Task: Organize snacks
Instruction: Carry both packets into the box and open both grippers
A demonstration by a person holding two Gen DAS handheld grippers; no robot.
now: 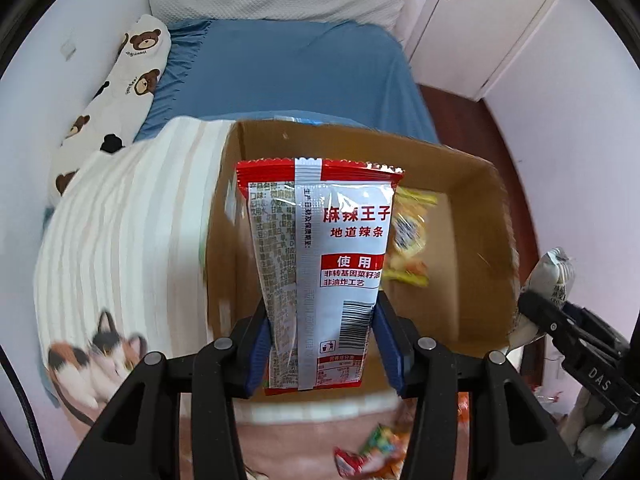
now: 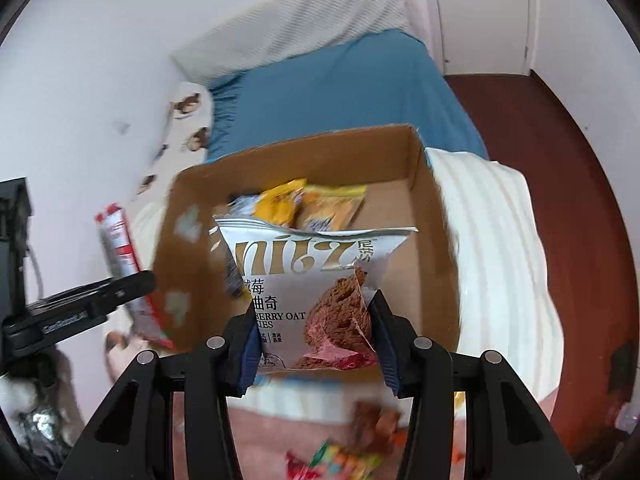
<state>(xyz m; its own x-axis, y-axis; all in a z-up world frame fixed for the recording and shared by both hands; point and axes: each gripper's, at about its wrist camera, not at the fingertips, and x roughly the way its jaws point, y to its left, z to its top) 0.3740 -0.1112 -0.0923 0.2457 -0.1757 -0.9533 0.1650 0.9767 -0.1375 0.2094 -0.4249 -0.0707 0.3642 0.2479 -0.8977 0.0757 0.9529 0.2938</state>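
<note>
My left gripper (image 1: 322, 308) is shut on a red-and-white spicy strip packet (image 1: 320, 256), which stands upright over an open cardboard box (image 1: 460, 168). My right gripper (image 2: 314, 312) is shut on a silver oat cookie packet (image 2: 304, 272), held above the same box (image 2: 432, 220). Yellow snack packets (image 2: 312, 204) lie on the box floor (image 1: 408, 236). In the left wrist view the right gripper (image 1: 532, 308) shows at the right edge with its silver packet (image 1: 554, 272). In the right wrist view the left gripper (image 2: 136, 284) and its red packet (image 2: 116, 240) show at the left.
The box sits on a striped blanket (image 1: 120, 240) on a bed with a blue sheet (image 1: 288, 72). A bear-print pillow (image 1: 116, 92) lies along the wall. Loose snacks (image 2: 344, 456) lie on pink fabric below the grippers. A dark wooden floor (image 2: 560, 140) is to the right.
</note>
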